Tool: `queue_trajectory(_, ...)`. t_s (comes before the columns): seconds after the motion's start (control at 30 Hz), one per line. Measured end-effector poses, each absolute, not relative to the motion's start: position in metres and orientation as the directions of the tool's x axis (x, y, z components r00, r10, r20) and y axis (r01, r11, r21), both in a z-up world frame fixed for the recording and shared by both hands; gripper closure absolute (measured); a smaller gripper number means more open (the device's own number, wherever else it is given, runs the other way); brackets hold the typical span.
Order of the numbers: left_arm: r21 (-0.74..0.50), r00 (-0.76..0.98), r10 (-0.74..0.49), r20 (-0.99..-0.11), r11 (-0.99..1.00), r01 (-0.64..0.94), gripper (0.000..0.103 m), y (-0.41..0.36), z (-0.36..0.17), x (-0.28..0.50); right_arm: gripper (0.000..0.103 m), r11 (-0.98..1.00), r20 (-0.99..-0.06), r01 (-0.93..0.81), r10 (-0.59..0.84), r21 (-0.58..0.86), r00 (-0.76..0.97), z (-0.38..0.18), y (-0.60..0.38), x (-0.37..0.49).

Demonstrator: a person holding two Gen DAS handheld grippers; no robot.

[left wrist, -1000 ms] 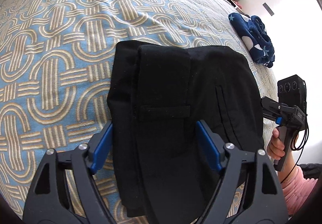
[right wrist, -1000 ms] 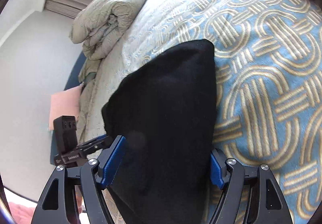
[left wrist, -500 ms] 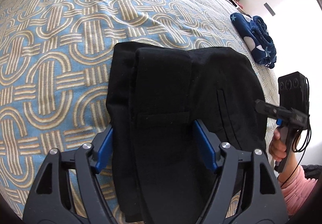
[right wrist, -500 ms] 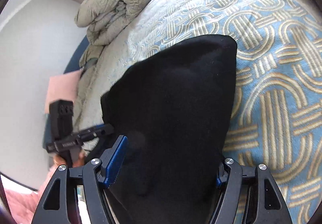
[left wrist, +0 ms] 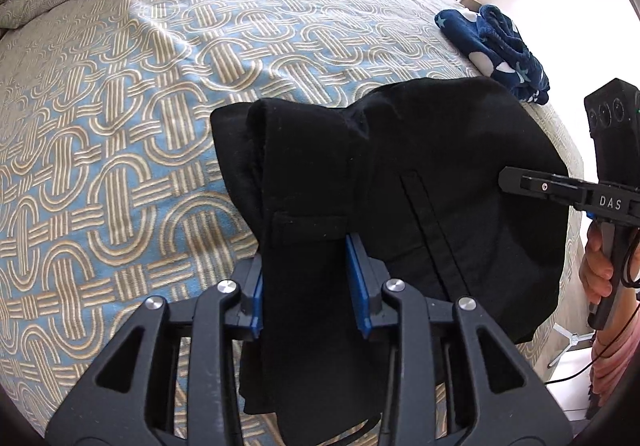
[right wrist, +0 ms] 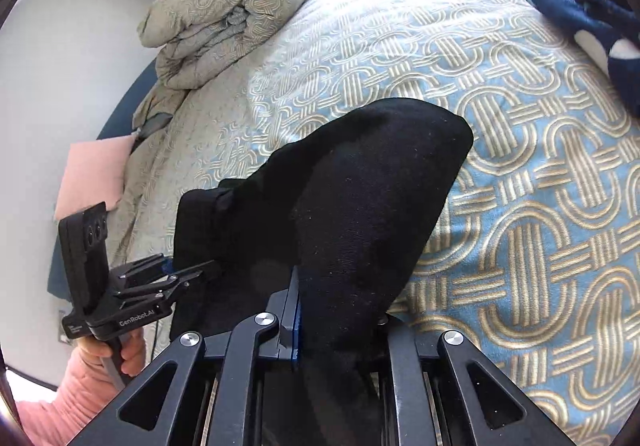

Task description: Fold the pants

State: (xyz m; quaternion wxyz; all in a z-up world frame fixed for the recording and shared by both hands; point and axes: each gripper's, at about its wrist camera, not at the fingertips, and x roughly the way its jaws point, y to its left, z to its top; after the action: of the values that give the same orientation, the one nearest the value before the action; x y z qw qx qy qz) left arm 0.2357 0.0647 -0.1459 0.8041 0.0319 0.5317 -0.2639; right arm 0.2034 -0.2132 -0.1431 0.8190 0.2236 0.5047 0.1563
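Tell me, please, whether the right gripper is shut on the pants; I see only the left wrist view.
Observer: Yes. In the right wrist view the right gripper is shut on the pants, and cloth drapes over one finger.
Operator: Thank you. Is there anything past the bed on that side?
Observer: A pink pillow shows beside the bed, against the wall.
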Motion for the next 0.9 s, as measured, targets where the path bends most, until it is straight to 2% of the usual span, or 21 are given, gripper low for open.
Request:
queue_trajectory(0.07,-0.238,0.29,-0.389,-0.874,0.864,0.443,0.055,0.065,-0.151,0.24,0.09,0.852,-0.767,-0.014,0.478,0.523,0.429,-0.148,-0.216,0.203)
queue_trajectory(0.13,-0.231,0.275,-0.363,-0.89,0.881,0.414,0.03,0.07,-0.162,0.246,0.089,0.854,-0.78,0.012,0.47,0.521,0.414,-0.156,-0.218,0.203)
queue_trajectory(0.2,-0.273,0.259,-0.386,-0.885,0.882,0.384,0.02,0.081,-0.173,0.252,0.088,0.86,-0.791,0.023,0.459,0.51,0.404,-0.162,-0.219,0.204)
queue_trajectory(0.27,-0.357,0.222,-0.448,-0.866,0.864,0.355,0.019,0.092,-0.181,0.26,0.082,0.869,-0.805,0.027,0.446,0.495,0.39,-0.166,-0.219,0.205)
queue_trajectory(0.3,-0.37,0.221,-0.463,-0.858,0.857,0.359,0.023,0.093,-0.182,0.261,0.079,0.876,-0.814,0.029,0.434,0.481,0.386,-0.169,-0.219,0.206)
queue_trajectory(0.33,-0.385,0.22,-0.486,-0.846,0.842,0.377,0.05,0.093,-0.18,0.261,0.078,0.88,-0.819,0.029,0.428,0.473,0.382,-0.17,-0.22,0.205)
queue_trajectory(0.37,-0.444,0.184,-0.543,-0.819,0.803,0.397,0.063,0.091,-0.177,0.26,0.077,0.883,-0.825,0.035,0.423,0.469,0.376,-0.173,-0.221,0.207)
queue_trajectory(0.43,-0.411,0.219,-0.523,-0.824,0.817,0.404,0.072,0.084,-0.165,0.255,0.082,0.875,-0.82,0.061,0.423,0.48,0.386,-0.175,-0.224,0.208)
queue_trajectory(0.47,-0.375,0.244,-0.504,-0.829,0.824,0.425,0.073,0.077,-0.157,0.251,0.088,0.877,-0.818,0.06,0.418,0.477,0.394,-0.171,-0.223,0.206)
queue_trajectory(0.57,-0.338,0.279,-0.502,-0.818,0.813,0.473,0.078,0.051,-0.128,0.238,0.091,0.891,-0.812,0.041,0.392,0.452,0.433,-0.15,-0.221,0.198)
queue_trajectory(0.77,-0.364,0.229,-0.608,-0.76,0.69,0.626,0.079,-0.045,-0.083,0.22,0.092,0.905,-0.785,0.116,0.284,0.409,0.551,-0.092,-0.284,0.159)
queue_trajectory(0.9,-0.383,0.154,-0.636,-0.756,0.621,0.684,0.076,-0.128,-0.089,0.223,0.09,0.913,-0.805,0.226,0.158,0.34,0.572,-0.068,-0.361,0.137)
